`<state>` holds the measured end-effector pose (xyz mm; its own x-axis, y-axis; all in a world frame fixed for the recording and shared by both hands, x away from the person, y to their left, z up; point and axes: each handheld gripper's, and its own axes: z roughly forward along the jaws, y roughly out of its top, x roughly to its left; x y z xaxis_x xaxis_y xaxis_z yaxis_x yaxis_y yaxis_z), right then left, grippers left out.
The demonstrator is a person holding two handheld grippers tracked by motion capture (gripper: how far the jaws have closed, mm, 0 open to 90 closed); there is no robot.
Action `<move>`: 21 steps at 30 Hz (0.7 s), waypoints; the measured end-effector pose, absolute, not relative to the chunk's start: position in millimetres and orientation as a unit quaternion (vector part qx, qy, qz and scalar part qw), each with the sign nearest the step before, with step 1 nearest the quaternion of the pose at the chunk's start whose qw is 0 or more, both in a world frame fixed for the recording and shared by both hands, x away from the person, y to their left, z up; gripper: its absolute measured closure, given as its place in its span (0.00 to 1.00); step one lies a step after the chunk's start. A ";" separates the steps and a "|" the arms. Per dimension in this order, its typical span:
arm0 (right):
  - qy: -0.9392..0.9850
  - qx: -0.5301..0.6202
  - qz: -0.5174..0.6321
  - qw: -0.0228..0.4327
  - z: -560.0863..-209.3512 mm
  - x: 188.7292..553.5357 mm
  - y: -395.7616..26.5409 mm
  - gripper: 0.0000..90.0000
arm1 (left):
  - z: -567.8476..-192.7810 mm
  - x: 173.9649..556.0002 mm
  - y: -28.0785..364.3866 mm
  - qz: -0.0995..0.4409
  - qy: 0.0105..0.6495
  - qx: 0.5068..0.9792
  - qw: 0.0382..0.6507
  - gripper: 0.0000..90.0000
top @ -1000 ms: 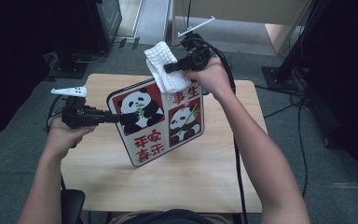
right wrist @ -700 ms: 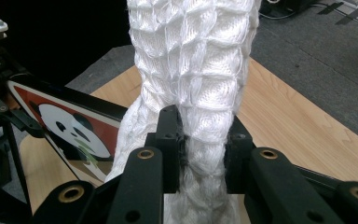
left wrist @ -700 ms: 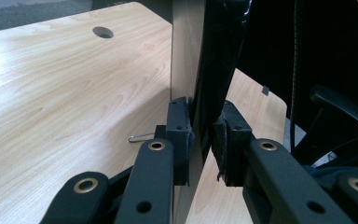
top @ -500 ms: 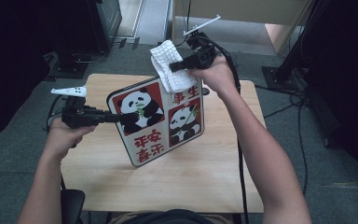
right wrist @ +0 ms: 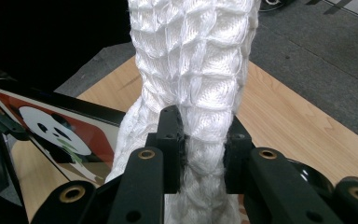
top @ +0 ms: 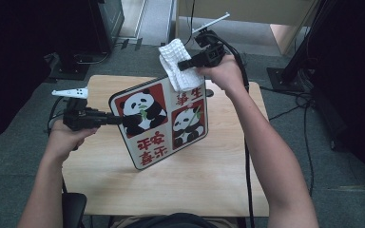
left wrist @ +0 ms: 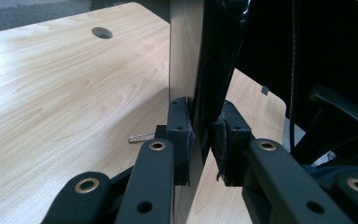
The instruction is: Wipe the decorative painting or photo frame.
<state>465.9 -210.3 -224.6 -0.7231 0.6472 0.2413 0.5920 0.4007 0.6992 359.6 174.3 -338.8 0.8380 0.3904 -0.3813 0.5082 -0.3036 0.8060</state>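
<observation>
A framed picture board [top: 164, 123] with two pandas and red characters stands tilted on its lower edge on the wooden table [top: 218, 180]. My left gripper [top: 119, 119] is shut on the board's left edge, and in the left gripper view the pads [left wrist: 179, 135] pinch the thin panel [left wrist: 186, 56]. My right gripper [top: 183, 66] is shut on a white waffle cloth [top: 176, 61] at the board's top right edge. In the right gripper view the cloth [right wrist: 196, 56] bunches between the jaws of my right gripper [right wrist: 204, 154], with the board [right wrist: 51, 126] below left.
The table has a round cable hole [left wrist: 102, 32], and a small metal key [left wrist: 140, 137] lies on it behind the board. A dark round object [right wrist: 307, 175] sits near the right hand. Black stands and cables surround the table, and a chair [top: 73, 209] is at the near edge.
The right gripper and its cloth have shifted slightly back and forth along the board's top edge. The left gripper and the board have stayed put.
</observation>
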 end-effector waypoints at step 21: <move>0.824 0.406 0.393 0.039 -221.3 477.3 -236.3 0.86 | -339.3 360.0 174.5 -0.062 0.275 0.806 0.521 0.87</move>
<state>477.3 -236.3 -221.3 -0.6667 0.7003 0.2552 0.6387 0.3602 0.6800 360.0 174.5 -339.3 0.8410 0.3792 -0.3860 0.5077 -0.3063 0.8052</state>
